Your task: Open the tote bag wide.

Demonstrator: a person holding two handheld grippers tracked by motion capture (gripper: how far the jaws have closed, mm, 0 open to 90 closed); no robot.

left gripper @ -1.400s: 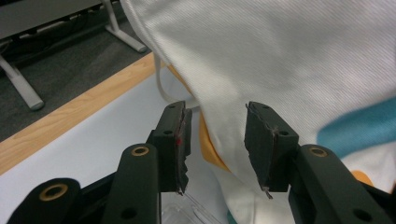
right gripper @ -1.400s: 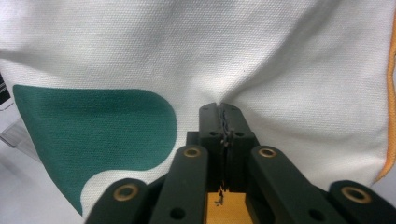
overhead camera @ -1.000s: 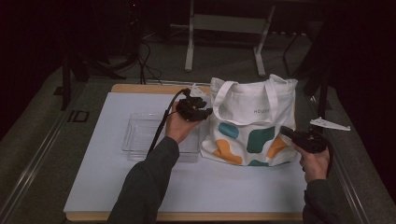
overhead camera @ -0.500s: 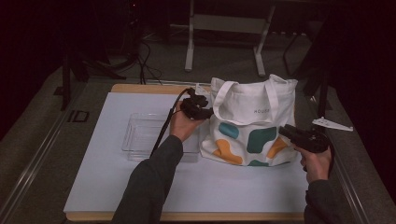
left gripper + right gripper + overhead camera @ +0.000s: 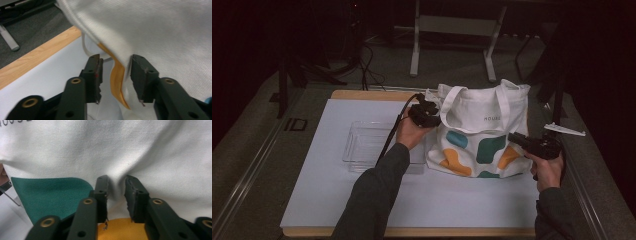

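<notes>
Here: one white tote bag (image 5: 482, 132) with teal and orange patches, upright near the table's (image 5: 337, 200) right edge, toward the far side. Left gripper (image 5: 116, 75) at the bag's left side, jaws just closing, a fold of cloth between them, not yet pressed. Right gripper (image 5: 116, 195) at the bag's right side, jaws just closing, cloth puckered between, unclamped. Clear tray (image 5: 367, 145) just left of the bag.

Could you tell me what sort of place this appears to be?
Probably a lab or studio set up for recording: a table with a white mat, dark curtains around it, cables on the floor and a metal stand behind.
</notes>
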